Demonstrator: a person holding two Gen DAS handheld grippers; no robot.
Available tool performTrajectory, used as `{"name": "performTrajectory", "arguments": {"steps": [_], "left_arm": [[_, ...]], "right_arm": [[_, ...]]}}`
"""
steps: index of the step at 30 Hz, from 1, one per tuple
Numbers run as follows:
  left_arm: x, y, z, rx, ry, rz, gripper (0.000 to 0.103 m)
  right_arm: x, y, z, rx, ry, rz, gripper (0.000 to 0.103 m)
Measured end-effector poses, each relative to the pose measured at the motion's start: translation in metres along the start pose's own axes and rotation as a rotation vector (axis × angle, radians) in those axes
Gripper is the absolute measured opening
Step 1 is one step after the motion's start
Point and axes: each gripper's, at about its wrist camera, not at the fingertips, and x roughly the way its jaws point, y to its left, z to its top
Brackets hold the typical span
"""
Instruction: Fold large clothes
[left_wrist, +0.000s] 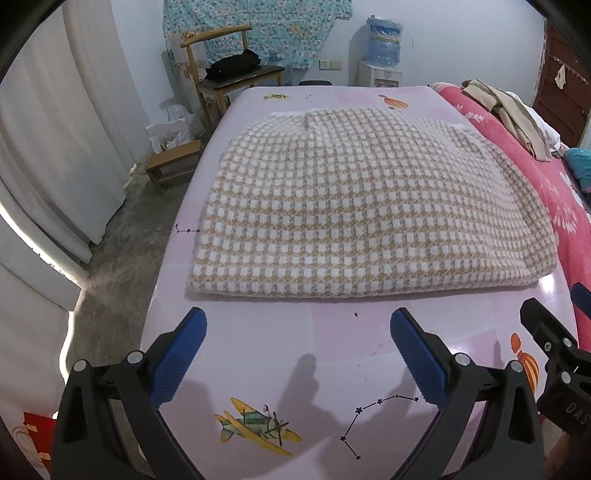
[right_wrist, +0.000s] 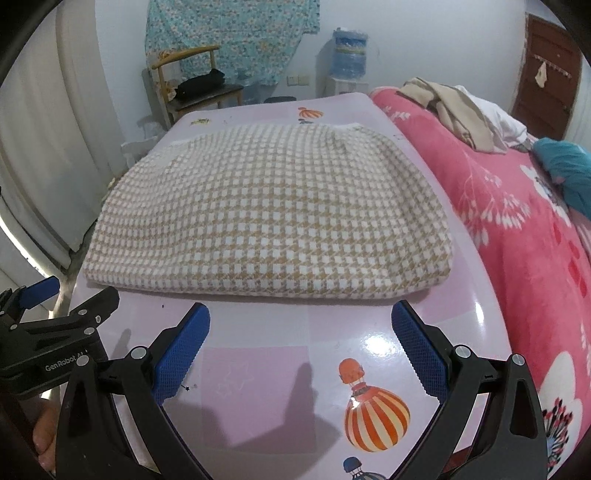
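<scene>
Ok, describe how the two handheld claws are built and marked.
Both match: the left claw and the right claw have black angular plastic arms with silver pivot screws, each finger faced with a blue, grid-textured pad. White "GenRobot" lettering marks the left one's black body. No cables or sleeves show.

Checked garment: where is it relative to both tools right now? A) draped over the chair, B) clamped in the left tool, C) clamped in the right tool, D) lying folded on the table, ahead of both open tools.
D: the checked garment lies folded on the table, beyond the open left tool and right tool.
</scene>
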Motion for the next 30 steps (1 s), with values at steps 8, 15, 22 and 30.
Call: {"name": "performTrajectory", "arguments": {"steps": [8,15,22,30], "left_arm": [[0.0005,-0.0013,0.0000,0.001,-0.002,-0.001,0.098],[-0.0001,-0.0024,-0.0003,-0.005,0.000,-0.002,0.098],[-0.0013,-0.0016,-0.0009,-0.016,0.001,-0.001,0.098],[-0.0030,-0.0008,-0.0009,-0.018,-0.006,-0.002,0.098]], "right_arm": [[0.0004,-0.0004,-0.0016,0.007,0.006,-0.004,0.095],[-0.0008,-0.0029,-0.0023,0.013,0.007,-0.005,0.095],[-0.0008,-0.0038,-0.0024,0.017,0.013,-0.001,0.095],[-0.0020,-0.0021,-0.0019,0.018,0.014,-0.003,0.095]]}}
